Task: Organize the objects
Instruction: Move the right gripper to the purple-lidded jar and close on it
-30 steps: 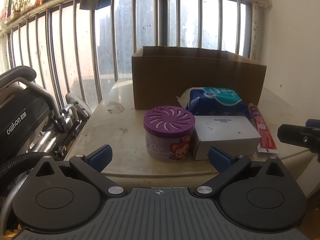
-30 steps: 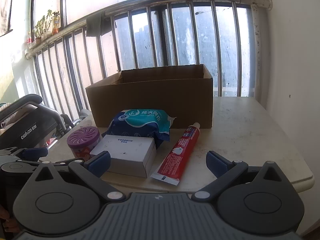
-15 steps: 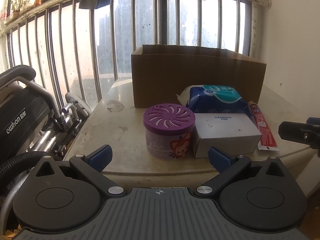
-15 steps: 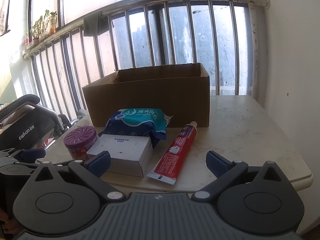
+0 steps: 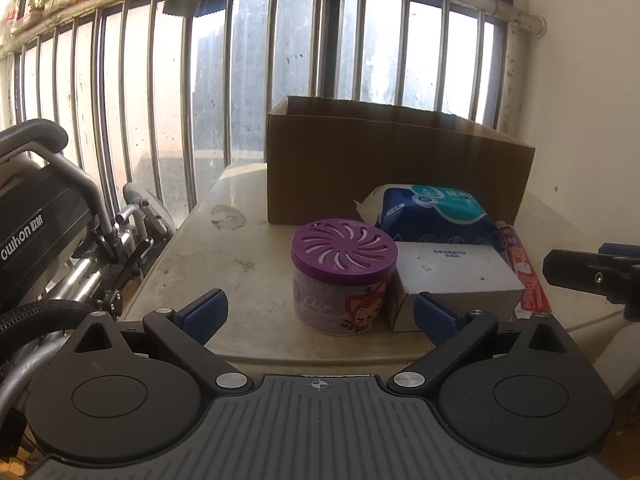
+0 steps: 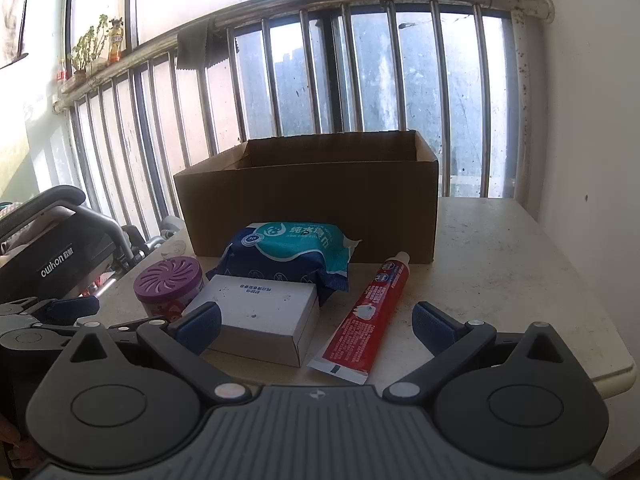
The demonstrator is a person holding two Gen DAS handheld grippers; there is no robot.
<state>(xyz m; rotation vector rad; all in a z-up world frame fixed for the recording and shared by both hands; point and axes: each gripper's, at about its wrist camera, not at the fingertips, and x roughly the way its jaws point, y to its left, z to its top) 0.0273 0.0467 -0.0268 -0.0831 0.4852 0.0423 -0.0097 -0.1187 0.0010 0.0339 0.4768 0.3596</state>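
Left gripper (image 5: 320, 314) and right gripper (image 6: 316, 326) both gape wide, holding nothing; 4 items lie before the box (image 6: 308, 204)

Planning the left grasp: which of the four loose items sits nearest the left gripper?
The purple-lidded air freshener tub, straight ahead of the open left gripper; it is the only round item.

"Air" in script on the purple air-freshener tub (image 5: 344, 276), between the left jaws; "owhon" on the wheelchair backrest (image 5: 30, 232), left of both jaws.
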